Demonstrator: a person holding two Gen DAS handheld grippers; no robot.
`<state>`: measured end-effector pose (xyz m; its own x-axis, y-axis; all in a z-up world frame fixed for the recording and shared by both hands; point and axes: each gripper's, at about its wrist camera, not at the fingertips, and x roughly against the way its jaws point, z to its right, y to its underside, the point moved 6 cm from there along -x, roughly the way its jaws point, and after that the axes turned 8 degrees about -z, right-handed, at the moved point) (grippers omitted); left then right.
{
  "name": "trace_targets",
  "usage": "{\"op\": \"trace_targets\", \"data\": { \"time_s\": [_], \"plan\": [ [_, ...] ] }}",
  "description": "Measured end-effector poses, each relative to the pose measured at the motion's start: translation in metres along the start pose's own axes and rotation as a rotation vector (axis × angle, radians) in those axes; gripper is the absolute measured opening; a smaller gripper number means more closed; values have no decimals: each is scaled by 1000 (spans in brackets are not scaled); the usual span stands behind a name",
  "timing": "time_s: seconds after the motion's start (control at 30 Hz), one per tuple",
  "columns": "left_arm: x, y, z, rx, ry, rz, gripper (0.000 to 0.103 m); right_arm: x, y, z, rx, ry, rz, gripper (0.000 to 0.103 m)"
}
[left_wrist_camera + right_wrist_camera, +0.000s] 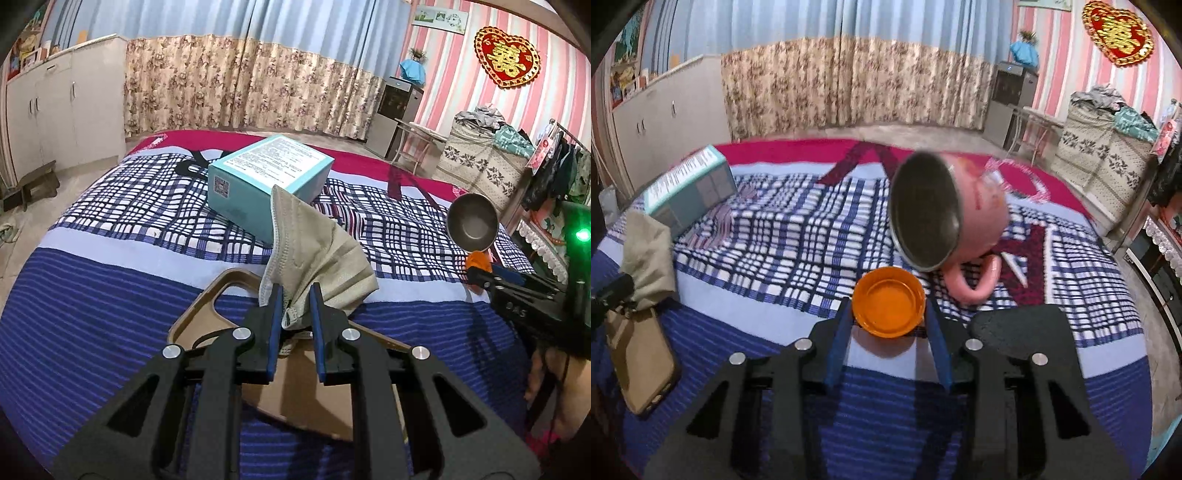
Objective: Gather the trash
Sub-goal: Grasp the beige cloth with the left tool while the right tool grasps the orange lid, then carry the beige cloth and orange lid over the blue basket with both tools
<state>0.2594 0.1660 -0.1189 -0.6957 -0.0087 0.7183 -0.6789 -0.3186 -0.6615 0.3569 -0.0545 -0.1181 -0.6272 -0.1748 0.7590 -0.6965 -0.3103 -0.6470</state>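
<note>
Pickup was in hand: your left gripper clamped the face mask, your right gripper pinched the orange lid; next, you needed a bin

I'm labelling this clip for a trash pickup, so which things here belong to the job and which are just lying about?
Part of the job:
- face mask, held in the left tongs
- orange lid, held in the right tongs

Just lying about:
- teal box
- pink mug, tipped on its side
- phone case
- bedspread
</note>
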Motion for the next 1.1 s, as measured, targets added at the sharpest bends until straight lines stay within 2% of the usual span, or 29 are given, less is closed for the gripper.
{"op": "trace_targets", "data": {
  "time_s": [0.17,0.37,0.57,0.67,0.93,1.1],
  "plan": [
    [-1,0,-3,16,20,-2,14,32,21,4,4,25,39,40],
    [-2,0,-5,16,25,-4,14,72,56,18,-13,52,41,40],
    [5,-2,-5,15,27,6,13,125,87,54,-68,95,81,40],
    [21,0,2,12,63,18,13,154,104,74,-88,141,111,40],
    [67,7,63,-82,166,57,13,211,142,134,-254,218,196,40],
    [87,9,120,-174,241,81,13,230,169,172,-359,267,229,40]
  ]
}}
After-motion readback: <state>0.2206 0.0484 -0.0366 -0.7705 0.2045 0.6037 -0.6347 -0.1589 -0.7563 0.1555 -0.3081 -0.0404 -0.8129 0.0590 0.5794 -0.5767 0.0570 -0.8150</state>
